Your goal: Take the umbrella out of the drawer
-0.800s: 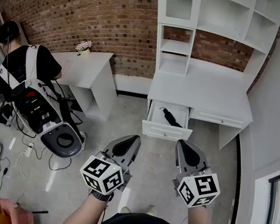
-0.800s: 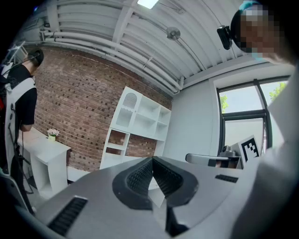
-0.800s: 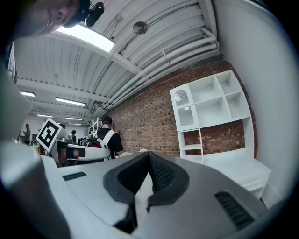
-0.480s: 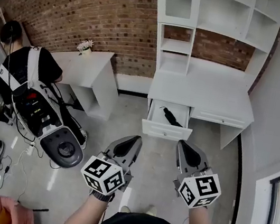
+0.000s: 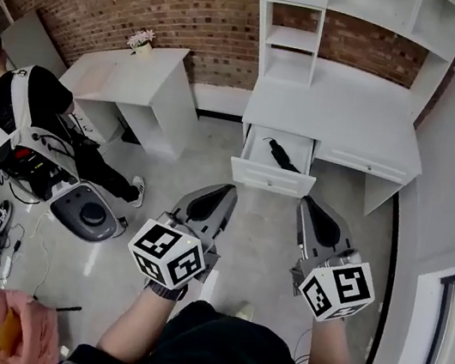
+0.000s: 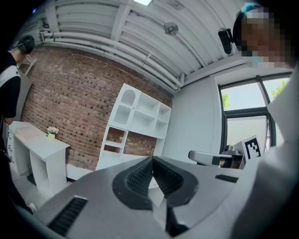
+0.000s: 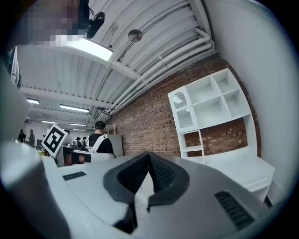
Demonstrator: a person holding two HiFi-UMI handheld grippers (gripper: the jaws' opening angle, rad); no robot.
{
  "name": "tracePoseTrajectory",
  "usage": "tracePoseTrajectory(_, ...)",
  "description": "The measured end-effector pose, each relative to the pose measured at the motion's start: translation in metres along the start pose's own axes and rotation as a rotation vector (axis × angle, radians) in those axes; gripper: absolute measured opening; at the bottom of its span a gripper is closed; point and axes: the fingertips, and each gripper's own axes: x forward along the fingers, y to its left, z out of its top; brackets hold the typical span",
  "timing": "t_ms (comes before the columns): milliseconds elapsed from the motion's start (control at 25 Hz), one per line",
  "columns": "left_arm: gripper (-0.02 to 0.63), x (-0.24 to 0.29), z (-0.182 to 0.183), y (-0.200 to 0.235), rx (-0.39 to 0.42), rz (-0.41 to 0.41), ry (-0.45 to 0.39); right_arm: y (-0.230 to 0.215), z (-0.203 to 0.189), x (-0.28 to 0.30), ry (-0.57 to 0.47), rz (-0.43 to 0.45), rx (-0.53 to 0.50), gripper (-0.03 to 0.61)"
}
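In the drawer [image 5: 270,178]: we see the black umbrella [image 5: 283,155] lying inside; the drawer stands pulled out of the white desk [image 5: 342,123].
Left gripper [image 5: 228,191]: we hold it level, jaws together with nothing between them, well short of the drawer.
Right gripper [image 5: 306,201]: level beside the left, jaws likewise closed and empty.
Floor [image 5: 256,243]: bare grey beneath both our grippers.

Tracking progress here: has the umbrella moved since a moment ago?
No. The umbrella lies in the same spot in the open drawer, slanted, toward its right side.
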Motion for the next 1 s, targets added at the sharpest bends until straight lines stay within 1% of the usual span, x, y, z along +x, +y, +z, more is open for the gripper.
tracePoseTrajectory(160,0.006,0.009,-0.010,0.001,-0.012,0.000,0.024,-0.008,-0.004,-0.003,-0.011,-0.005,0.014,0.005)
tracePoseTrajectory(320,0.006,0.024,-0.011,0.004,-0.020,-0.009,0.036,-0.019,-0.002,-0.002,-0.012,-0.022,0.015,0.005)
tracePoseTrajectory(520,0.006,0.048,-0.020,0.015,-0.052,-0.031,0.061,-0.033,-0.010,0.013,0.017,-0.038,0.012,0.005)
tracePoseTrajectory(800,0.006,0.108,-0.024,0.055,-0.102,-0.080,0.077,-0.056,-0.010,0.069,0.028,-0.045,-0.031,0.005)
tracePoseTrajectory(1000,0.006,0.161,-0.022,0.102,-0.128,-0.099,0.102,-0.080,-0.011,0.128,0.039,-0.066,-0.040,0.005)
